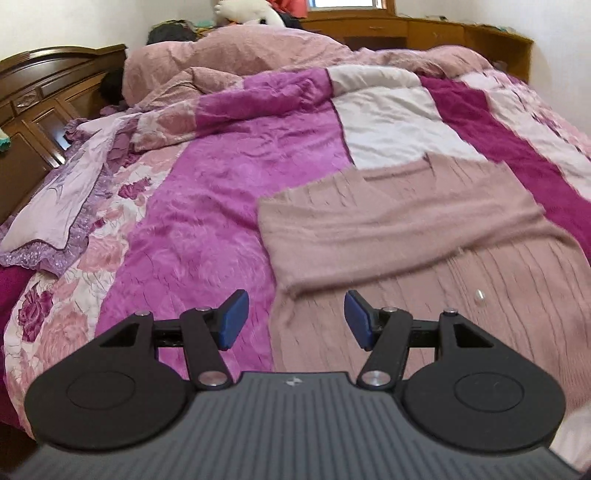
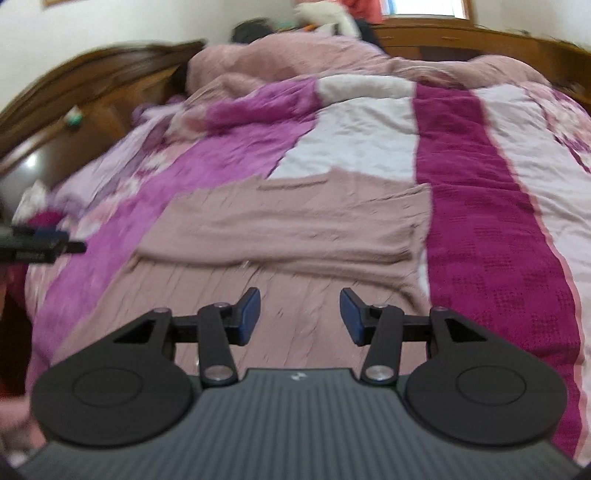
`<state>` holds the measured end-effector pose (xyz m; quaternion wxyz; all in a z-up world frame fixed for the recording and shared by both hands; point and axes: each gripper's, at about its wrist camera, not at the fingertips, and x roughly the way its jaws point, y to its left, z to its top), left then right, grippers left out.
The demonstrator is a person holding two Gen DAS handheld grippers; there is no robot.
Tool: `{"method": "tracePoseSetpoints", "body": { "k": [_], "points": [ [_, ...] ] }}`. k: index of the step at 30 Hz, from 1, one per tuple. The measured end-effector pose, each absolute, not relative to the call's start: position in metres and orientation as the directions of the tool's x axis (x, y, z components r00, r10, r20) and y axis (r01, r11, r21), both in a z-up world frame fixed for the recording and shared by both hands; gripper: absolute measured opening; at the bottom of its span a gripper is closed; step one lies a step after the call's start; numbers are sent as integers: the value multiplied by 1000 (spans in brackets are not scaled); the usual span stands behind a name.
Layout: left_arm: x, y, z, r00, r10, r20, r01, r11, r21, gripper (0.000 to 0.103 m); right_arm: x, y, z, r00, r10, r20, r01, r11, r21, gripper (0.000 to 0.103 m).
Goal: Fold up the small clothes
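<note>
A dusty pink knitted sweater [image 1: 406, 221] lies flat on the bed, with one sleeve folded straight across its chest. In the right wrist view the sweater [image 2: 288, 221] fills the middle, sleeve band running left to right. My left gripper [image 1: 295, 319] is open and hangs above the sweater's left edge, nothing between its blue pads. My right gripper [image 2: 300, 315] is open over the sweater's lower body, also holding nothing. Neither gripper touches the cloth.
A bedspread [image 1: 207, 192] in magenta, pink and white stripes covers the bed. A frilled lilac pillow [image 1: 62, 206] lies at the left by the wooden headboard [image 1: 44, 96]. A bunched pink duvet [image 1: 240, 55] is heaped at the far end, before a wooden cabinet [image 1: 443, 33].
</note>
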<state>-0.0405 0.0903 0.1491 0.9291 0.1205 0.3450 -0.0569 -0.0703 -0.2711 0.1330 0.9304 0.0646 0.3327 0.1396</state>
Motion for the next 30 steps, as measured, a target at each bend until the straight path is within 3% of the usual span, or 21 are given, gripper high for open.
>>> {"method": "tracePoseSetpoints", "body": {
  "k": [10,21,23,25,30],
  "points": [
    [-85,64,101,670,-97,-736,329,927,178,65,-102,-234,106,630,322,-707,-378,922,83,50],
    [-91,48,66,556,-108,-824,473,856,207,65,-115,-209,76,492,331,-805,-490,870,59,50],
    [-92,44,62,522,-120,-845,526,825,208,65,-115,-205,72,468,319,-824,-515,856,39,53],
    [-95,38,59,489,-136,-861,578,790,203,65,-118,-201,69,452,301,-840,-547,837,6,65],
    [-104,22,49,437,-133,-890,674,703,225,66,-129,-189,64,403,288,-869,-669,740,-65,65]
  ]
}}
